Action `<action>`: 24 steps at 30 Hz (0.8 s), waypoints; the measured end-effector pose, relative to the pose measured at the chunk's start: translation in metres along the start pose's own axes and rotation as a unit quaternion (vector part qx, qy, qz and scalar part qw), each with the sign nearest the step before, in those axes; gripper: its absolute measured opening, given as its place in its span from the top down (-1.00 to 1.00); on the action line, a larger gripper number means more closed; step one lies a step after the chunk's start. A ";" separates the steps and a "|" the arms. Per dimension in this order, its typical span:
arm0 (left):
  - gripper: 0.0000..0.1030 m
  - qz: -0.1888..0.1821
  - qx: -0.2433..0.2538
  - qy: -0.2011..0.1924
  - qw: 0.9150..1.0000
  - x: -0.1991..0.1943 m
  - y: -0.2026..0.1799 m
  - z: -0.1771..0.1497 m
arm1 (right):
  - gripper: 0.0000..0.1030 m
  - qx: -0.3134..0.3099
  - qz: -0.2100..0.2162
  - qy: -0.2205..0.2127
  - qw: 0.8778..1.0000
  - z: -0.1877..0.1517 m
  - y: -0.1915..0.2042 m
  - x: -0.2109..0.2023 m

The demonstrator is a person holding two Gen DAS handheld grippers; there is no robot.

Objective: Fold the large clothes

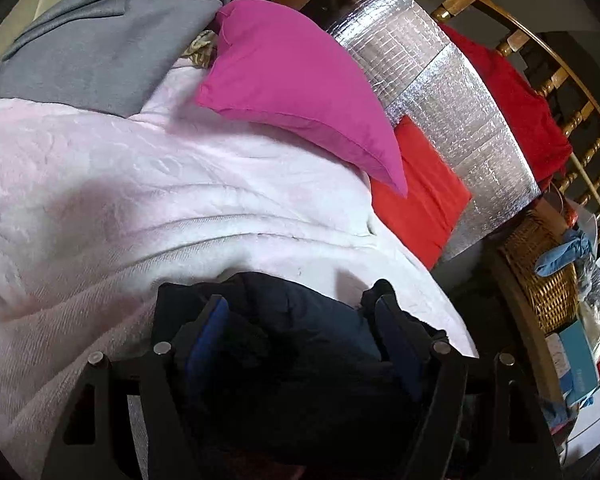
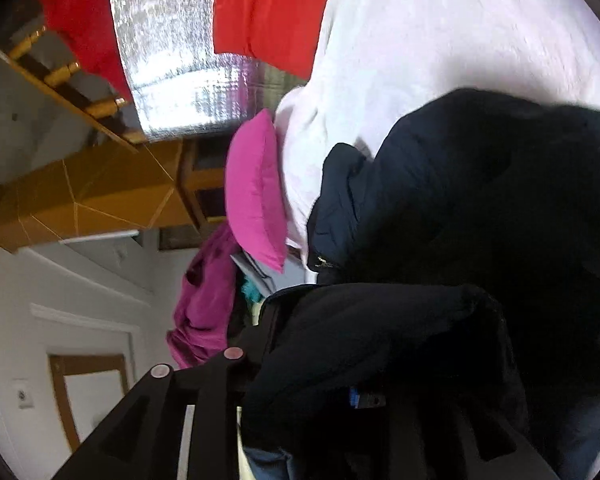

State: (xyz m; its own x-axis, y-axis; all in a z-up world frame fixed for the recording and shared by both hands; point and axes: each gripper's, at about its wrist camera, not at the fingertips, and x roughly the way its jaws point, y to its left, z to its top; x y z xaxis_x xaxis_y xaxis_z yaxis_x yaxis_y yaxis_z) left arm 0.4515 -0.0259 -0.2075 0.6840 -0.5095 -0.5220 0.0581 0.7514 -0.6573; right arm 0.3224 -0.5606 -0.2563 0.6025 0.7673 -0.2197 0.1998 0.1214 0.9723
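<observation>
A dark navy padded jacket (image 2: 480, 200) lies bunched on a pale pink blanket (image 1: 120, 200) on the bed. In the left wrist view my left gripper (image 1: 300, 320) is shut on a thick fold of the jacket (image 1: 300, 340), which fills the gap between the blue-padded fingers (image 1: 208, 332). In the right wrist view my right gripper (image 2: 360, 360) is tilted on its side and draped in the jacket's dark cloth; only a bit of a blue pad (image 2: 354, 396) shows, with cloth bunched around it. The blanket also shows in the right wrist view (image 2: 440, 32).
A magenta pillow (image 1: 300, 92), an orange-red pillow (image 1: 420, 200) and a silver foil mat (image 1: 452, 112) sit by the wooden headboard (image 1: 560, 80). A grey garment (image 1: 100, 48) lies at the back left. A wicker basket (image 1: 540, 272) stands beside the bed at right.
</observation>
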 end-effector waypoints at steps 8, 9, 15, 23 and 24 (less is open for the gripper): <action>-0.49 0.001 0.007 0.003 1.000 0.009 0.001 0.004 | -0.92 -0.039 0.052 -0.149 0.987 0.009 0.001 -0.090; -0.49 0.002 0.004 -0.006 1.000 0.006 0.000 0.005 | -0.92 -0.045 0.052 -0.156 0.985 0.008 0.003 -0.094; -0.50 -0.021 0.002 -0.108 0.994 -0.051 -0.017 0.020 | -0.91 -0.169 0.032 -0.100 0.980 -0.026 0.059 -0.057; -0.56 -0.011 0.068 -0.123 0.990 -0.099 -0.040 0.005 | -0.91 -0.328 -0.073 -0.007 0.942 -0.133 0.109 0.053; -0.56 0.006 0.082 -0.113 0.990 -0.098 -0.043 0.002 | -0.91 -0.333 -0.094 -0.005 0.938 -0.138 0.105 0.063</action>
State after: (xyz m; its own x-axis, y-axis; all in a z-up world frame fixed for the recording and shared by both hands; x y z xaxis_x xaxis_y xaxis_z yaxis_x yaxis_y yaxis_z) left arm 0.3828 -0.0075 -0.1268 0.8300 -0.4070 -0.3813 0.1538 0.8243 -0.5449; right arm 0.2748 -0.4125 -0.1572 0.6133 0.6867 -0.3903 -0.2206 0.6234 0.7502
